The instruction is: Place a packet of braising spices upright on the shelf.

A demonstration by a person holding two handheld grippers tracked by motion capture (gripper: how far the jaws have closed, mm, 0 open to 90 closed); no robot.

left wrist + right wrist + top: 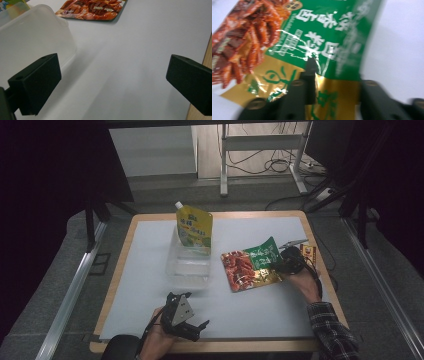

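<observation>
The left gripper (pixel 192 320) sits nearest, at the table's front edge, just in front of the tub (pixel 189 262); in the left gripper view its jaws stand wide apart over bare white mat (pixel 130 62) with nothing between them, the tub's frosted wall (pixel 32 42) close by one jaw. To the right of the tub lies the snack bag (pixel 252 264), green, gold and red, flat on the mat and apart from the tub. The right gripper (pixel 286 265) is at the bag's right edge, and in the right gripper view its jaws look narrowed onto the foil (pixel 329 50), though blur leaves it unclear how firm the grip is. A yellow pouch (pixel 195 229) already stands at the tub's far end, leaning on its rim.

Judging from this, the work is packing the tub: the pouch looks done, the bag is just being gripped, and lifting it over and setting it inside remains. A small packet (pixel 309 254) lies right of the bag.
</observation>
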